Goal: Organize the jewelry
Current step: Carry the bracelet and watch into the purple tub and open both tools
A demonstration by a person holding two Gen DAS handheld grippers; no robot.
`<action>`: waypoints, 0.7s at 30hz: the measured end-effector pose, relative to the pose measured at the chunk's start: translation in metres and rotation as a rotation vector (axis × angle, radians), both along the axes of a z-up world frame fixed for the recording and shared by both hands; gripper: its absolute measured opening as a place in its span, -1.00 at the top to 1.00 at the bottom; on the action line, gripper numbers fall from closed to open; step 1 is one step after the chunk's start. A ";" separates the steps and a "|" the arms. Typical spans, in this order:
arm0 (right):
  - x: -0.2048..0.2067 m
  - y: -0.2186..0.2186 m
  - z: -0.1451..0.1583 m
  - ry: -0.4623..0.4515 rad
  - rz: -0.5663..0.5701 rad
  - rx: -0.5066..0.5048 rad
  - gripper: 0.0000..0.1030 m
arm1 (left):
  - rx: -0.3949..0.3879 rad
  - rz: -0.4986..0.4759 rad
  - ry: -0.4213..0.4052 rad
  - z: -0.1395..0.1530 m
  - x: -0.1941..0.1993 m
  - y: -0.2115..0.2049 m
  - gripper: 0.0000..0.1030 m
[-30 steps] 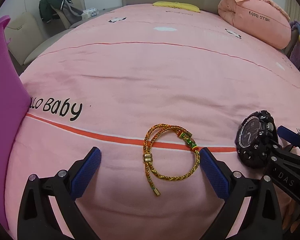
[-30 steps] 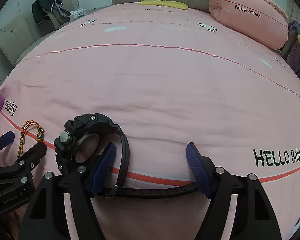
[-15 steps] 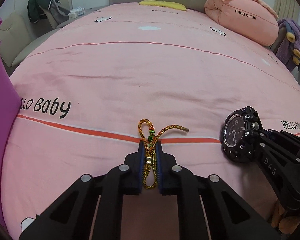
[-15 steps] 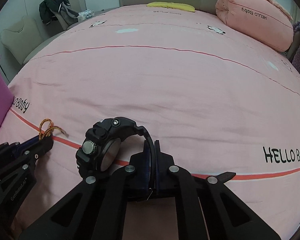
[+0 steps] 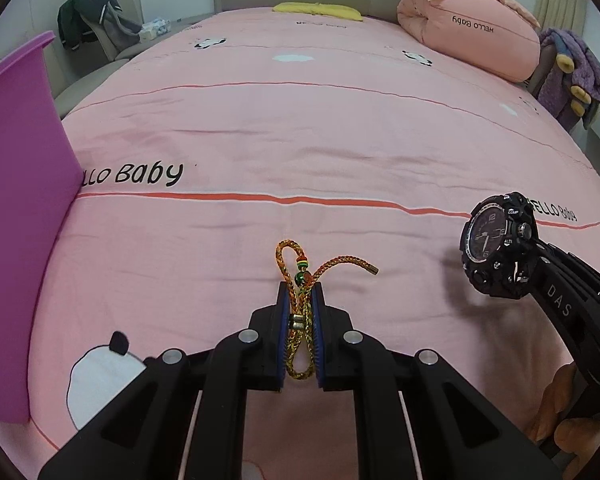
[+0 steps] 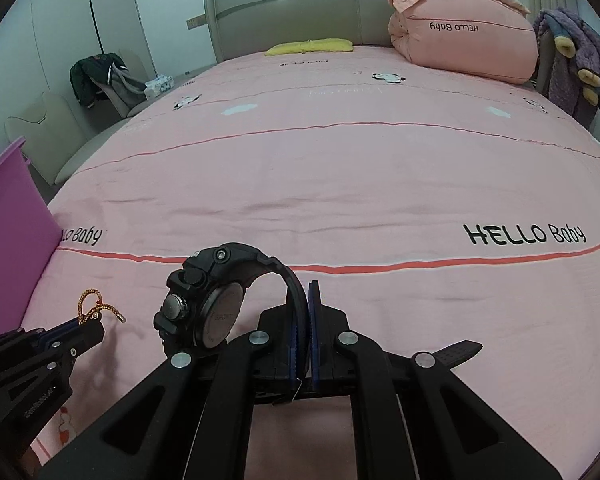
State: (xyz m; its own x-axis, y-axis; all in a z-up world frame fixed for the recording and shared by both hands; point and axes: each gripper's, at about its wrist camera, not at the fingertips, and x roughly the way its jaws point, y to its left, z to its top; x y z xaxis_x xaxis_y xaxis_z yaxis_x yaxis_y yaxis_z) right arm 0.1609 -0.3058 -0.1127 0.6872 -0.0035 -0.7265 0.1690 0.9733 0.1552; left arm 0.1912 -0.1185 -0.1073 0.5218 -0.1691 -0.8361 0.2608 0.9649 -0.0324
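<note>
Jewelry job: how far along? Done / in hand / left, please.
Done: both pickups look complete, though neither piece is stowed.

In hand: the left gripper is shut on the gold braided bracelet, and the right gripper is shut on the black watch by its strap. Both are held over the pink bedsheet.

Left: putting them away, probably in the purple bin at left; its inside is not visible.

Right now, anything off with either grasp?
Nothing damaged. Left gripper pinches the braided bracelet folded, one end sticking out. Right gripper holds the black watch by its strap, case hanging off left.
</note>
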 end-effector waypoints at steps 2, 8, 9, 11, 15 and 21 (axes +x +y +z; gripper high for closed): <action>-0.014 0.003 0.008 -0.026 -0.005 0.012 0.91 | 0.000 0.000 -0.009 0.008 -0.009 0.005 0.79; -0.053 0.018 0.037 -0.076 -0.013 0.036 0.91 | -0.003 -0.009 -0.058 0.037 -0.040 0.021 0.79; -0.061 0.022 0.044 -0.086 -0.012 0.035 0.91 | -0.004 -0.012 -0.068 0.042 -0.045 0.023 0.79; -0.071 0.028 0.055 -0.101 -0.001 0.037 0.90 | -0.008 -0.014 -0.086 0.053 -0.054 0.030 0.79; -0.087 0.047 0.078 -0.125 0.032 0.026 0.90 | -0.030 -0.006 -0.116 0.078 -0.069 0.048 0.79; -0.109 0.081 0.118 -0.176 0.085 0.026 0.90 | -0.054 0.006 -0.176 0.116 -0.088 0.081 0.79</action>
State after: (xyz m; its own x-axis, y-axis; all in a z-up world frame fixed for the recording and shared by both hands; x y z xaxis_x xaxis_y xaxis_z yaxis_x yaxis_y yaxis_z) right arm 0.0518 -0.2253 0.0057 0.8007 0.0768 -0.5941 0.0547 0.9782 0.2002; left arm 0.1035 -0.0374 0.0085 0.6605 -0.2076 -0.7215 0.2613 0.9645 -0.0383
